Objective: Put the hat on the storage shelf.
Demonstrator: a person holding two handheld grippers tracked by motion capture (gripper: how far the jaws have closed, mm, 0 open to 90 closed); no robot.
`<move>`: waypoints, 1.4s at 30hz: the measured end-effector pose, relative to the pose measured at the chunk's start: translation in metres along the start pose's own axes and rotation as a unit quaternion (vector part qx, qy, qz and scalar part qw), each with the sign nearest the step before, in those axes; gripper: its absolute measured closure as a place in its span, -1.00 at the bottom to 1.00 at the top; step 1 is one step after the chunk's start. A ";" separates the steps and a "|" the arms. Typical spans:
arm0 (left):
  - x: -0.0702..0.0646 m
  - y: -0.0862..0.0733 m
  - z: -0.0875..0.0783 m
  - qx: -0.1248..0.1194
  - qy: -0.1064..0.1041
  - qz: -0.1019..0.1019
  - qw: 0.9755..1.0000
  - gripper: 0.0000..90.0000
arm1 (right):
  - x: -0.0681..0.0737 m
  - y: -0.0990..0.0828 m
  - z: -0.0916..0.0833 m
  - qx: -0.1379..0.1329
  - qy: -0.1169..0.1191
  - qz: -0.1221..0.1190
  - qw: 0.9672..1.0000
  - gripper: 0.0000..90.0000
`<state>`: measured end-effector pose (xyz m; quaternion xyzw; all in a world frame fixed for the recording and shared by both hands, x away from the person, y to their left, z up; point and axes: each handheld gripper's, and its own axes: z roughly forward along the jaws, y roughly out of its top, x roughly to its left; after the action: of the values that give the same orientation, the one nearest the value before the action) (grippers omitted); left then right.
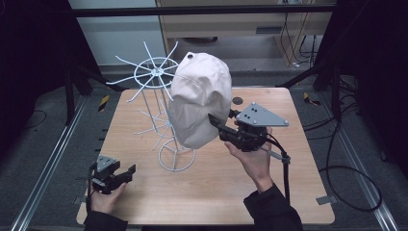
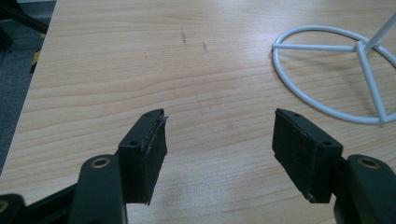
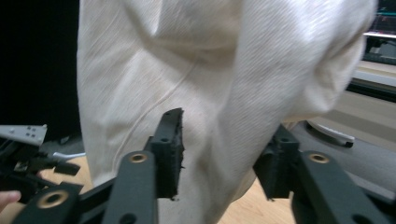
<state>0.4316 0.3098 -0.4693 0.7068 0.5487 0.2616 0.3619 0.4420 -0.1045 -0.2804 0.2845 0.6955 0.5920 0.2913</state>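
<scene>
Centrally in the high view, a beige cap (image 1: 199, 98) hangs on a white wire rack (image 1: 163, 120) that stands on the wooden table (image 1: 288, 192). The cap covers the upper right side of the rack, crown toward the top of the frame, its lower edge hanging down just above the rack's ring base.

Right gripper (image 1: 219, 126): held in the person's right hand (image 1: 252, 161) at centre right of the high view, jaws pointing left into the cap's lower edge. In the right gripper view, cap fabric (image 3: 219, 93) hangs between the two black jaws. The jaws stand part open; a fold of cloth sits in the gap, close against the right jaw, but the pads do not clamp it. Whether the left pad touches the cloth cannot be told.

Left gripper (image 1: 126, 172): at lower left of the high view, held low over the table in the left hand (image 1: 106, 197), well apart from the rack. In the left gripper view its jaws stand wide apart with bare table between them, holding nothing; the rack's ring base (image 2: 327, 74) lies at upper right.
</scene>
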 end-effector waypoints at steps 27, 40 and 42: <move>-0.001 -0.001 0.001 0.001 -0.008 0.001 1.000 -0.16 | -0.030 -0.044 -0.049 0.021 -0.025 0.037 0.999 -0.67; -0.002 -0.001 0.003 0.004 -0.020 0.003 1.000 -0.07 | -0.060 -0.115 -0.062 0.093 -0.057 0.061 0.992 -0.63; -0.002 -0.002 0.003 0.003 -0.021 0.004 1.000 -0.09 | -0.066 -0.130 -0.063 0.117 -0.066 0.064 0.989 -0.63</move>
<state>0.4323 0.3073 -0.4722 0.7153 0.5393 0.2466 0.3697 0.4328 -0.2129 -0.3963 0.3986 0.7195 0.5042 0.2631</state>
